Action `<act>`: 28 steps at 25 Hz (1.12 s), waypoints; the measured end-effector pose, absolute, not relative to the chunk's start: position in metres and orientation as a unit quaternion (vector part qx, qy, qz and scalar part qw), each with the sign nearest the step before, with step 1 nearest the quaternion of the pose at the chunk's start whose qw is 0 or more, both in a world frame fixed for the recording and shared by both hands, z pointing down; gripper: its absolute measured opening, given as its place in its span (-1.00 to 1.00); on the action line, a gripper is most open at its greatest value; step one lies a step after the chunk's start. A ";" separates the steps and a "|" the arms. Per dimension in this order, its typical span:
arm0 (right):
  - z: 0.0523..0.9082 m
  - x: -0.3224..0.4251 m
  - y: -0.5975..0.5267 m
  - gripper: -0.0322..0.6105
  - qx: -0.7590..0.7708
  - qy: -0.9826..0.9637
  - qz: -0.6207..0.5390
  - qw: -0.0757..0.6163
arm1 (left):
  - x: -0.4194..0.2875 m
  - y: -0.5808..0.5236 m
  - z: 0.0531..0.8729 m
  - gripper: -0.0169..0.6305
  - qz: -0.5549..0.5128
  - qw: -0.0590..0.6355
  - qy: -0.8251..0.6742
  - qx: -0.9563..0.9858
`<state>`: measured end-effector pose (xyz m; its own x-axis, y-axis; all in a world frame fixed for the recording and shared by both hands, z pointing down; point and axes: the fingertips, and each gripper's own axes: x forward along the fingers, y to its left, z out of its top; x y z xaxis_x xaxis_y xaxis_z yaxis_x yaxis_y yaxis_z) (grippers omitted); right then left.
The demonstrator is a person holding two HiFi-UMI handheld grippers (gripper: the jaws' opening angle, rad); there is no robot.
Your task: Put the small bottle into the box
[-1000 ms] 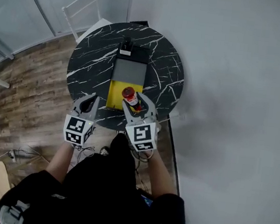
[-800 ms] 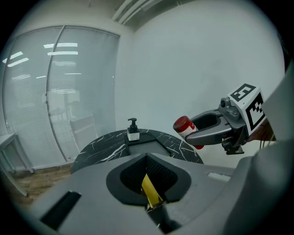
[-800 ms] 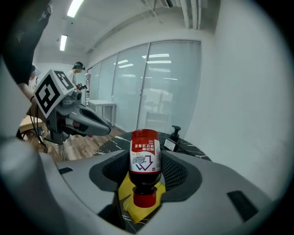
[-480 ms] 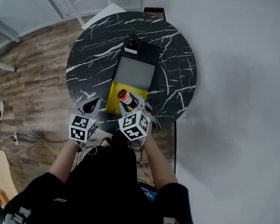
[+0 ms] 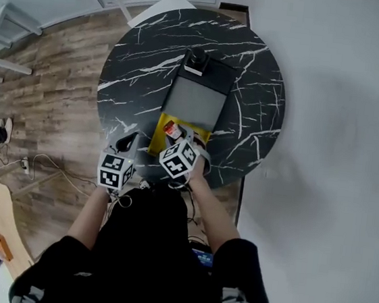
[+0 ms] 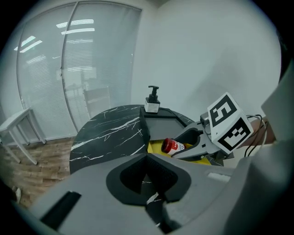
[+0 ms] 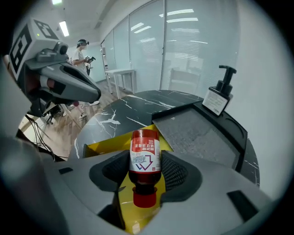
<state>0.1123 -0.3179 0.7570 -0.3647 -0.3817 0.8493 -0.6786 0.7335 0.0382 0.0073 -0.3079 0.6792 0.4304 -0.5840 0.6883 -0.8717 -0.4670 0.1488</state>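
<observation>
Now small bottle [image 7: 145, 156] tight between right gripper's [image 5: 179, 138] jaws over yellow box [image 7: 103, 147]; left gripper's [image 6: 147, 159] jaws together, empty.

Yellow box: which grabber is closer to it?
Right. The right gripper holds the bottle just over the yellow box; the left gripper sits off to the box's left, apart from it.
</observation>
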 end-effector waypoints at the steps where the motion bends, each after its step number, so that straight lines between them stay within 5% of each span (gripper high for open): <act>1: 0.762 0.112 -0.320 -0.26 0.323 -0.808 0.166 0.463 | 0.006 -0.308 0.681 -0.95 0.287 0.254 -0.454 0.805; 25: 0.793 0.105 -0.324 -0.24 0.339 -0.786 0.189 0.480 | -0.019 -0.298 0.683 -0.95 0.285 0.263 -0.460 0.798; 28: 0.788 0.103 -0.318 -0.10 0.346 -0.789 0.202 0.465 | -0.020 -0.293 0.678 -0.95 0.279 0.258 -0.458 0.804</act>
<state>0.1025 -0.3184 0.7877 -0.3279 -0.3579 0.8743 -0.7345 0.6786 0.0024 -0.0203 -0.2929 0.6779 0.4259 -0.5920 0.6842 -0.8796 -0.4479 0.1600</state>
